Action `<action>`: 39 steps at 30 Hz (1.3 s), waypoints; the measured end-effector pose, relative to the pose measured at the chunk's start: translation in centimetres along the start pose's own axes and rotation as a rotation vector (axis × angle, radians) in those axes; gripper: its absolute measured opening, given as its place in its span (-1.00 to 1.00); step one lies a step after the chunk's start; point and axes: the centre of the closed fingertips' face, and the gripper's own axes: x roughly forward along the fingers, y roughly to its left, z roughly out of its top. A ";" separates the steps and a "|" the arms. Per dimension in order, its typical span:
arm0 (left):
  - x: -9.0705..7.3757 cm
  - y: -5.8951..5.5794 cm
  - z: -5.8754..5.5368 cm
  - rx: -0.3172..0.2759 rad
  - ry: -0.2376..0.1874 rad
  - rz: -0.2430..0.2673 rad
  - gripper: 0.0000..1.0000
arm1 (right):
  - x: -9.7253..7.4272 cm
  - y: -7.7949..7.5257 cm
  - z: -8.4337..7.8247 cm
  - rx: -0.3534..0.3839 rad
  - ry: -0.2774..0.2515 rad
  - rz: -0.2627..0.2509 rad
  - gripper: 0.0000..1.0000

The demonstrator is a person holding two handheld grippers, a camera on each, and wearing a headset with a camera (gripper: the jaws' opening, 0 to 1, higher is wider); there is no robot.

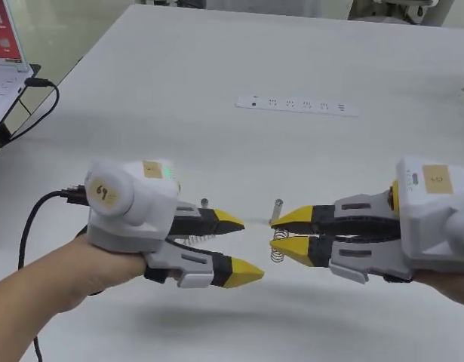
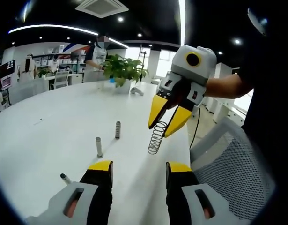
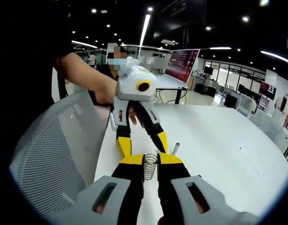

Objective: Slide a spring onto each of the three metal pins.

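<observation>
Spring [image 3: 150, 166] clamped in right tongs [image 1: 274, 232] | left tongs [image 1: 250, 247] apart | pin [image 1: 278, 205] upright near tips

The right gripper [image 1: 275, 232] is covering part of the spring [image 1: 277, 253]; the left gripper [image 1: 252, 248] is hiding one pin's [image 1: 204, 202] base; a laptop [image 1: 1, 53] is running off the left edge.
</observation>
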 end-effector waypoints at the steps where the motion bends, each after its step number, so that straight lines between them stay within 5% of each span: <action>1: -0.1 0.1 0.0 -0.001 -0.001 0.003 -0.19 | 0.0 0.0 0.0 0.000 0.001 -0.002 -0.86; 13: -1.6 1.1 -1.8 -0.006 0.021 0.045 0.07 | -0.3 -0.9 -0.4 0.009 0.006 -0.042 -0.86; 23: -4.3 3.2 -2.4 -0.048 -0.010 0.133 0.24 | -0.5 -1.2 -0.8 0.010 0.014 -0.069 -0.86; 39: -7.4 4.9 -4.4 -0.100 -0.025 0.254 0.87 | -0.7 -2.5 -1.7 0.029 0.026 -0.128 -0.85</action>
